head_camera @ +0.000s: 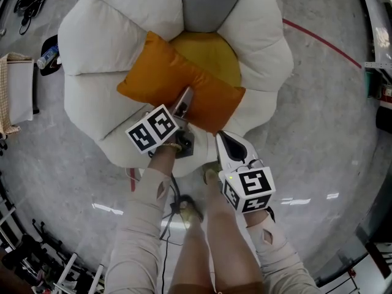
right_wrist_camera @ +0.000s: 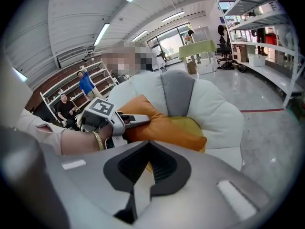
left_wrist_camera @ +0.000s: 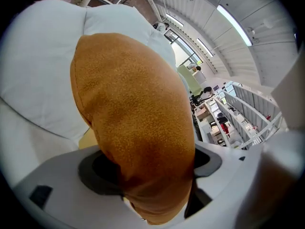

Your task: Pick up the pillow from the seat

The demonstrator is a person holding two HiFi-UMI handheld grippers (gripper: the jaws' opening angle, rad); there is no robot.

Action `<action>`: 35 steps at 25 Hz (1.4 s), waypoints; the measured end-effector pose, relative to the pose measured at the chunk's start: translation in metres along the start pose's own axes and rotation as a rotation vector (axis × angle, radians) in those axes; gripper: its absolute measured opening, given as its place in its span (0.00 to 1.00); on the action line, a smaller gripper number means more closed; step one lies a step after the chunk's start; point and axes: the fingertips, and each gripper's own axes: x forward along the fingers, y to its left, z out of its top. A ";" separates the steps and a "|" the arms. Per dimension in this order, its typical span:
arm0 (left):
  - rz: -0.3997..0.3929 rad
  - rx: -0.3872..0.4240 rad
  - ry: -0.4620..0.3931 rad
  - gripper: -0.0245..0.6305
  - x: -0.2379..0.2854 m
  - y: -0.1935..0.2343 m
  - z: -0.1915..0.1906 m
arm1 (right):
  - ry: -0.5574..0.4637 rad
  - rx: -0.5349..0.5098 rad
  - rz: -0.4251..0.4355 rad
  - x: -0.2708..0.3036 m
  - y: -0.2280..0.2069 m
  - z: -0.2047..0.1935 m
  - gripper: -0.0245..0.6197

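Observation:
An orange pillow [head_camera: 162, 72] lies across the yellow middle of a white, petal-shaped seat [head_camera: 92, 35]. My left gripper [head_camera: 184, 103] reaches in from the near side, and its jaws are shut on the pillow's near edge. In the left gripper view the pillow [left_wrist_camera: 138, 113] bulges up from between both pads and hides most of the seat [left_wrist_camera: 38, 70]. My right gripper [head_camera: 222, 138] hovers just off the seat's front right rim, shut and holding nothing. The right gripper view shows the left gripper [right_wrist_camera: 136, 119] clamped on the pillow [right_wrist_camera: 167, 125].
A grey petal [head_camera: 211, 5] backs the seat. A white bag [head_camera: 18, 90] and a bottle [head_camera: 48, 57] lie on the floor at the left. A red line [head_camera: 318, 38] crosses the floor at the right. Metal shelving [right_wrist_camera: 257, 27] and two people [right_wrist_camera: 86, 82] stand farther off.

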 end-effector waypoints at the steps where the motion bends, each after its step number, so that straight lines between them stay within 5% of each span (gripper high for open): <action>1: -0.005 0.002 -0.001 0.67 -0.007 -0.001 -0.002 | -0.003 -0.001 -0.005 -0.005 0.002 -0.002 0.04; 27: -0.074 0.173 -0.103 0.67 -0.245 -0.022 -0.048 | -0.137 -0.077 -0.044 -0.130 0.110 -0.034 0.04; 35: -0.050 0.300 -0.114 0.67 -0.330 -0.042 -0.070 | -0.179 -0.126 -0.032 -0.191 0.164 -0.025 0.04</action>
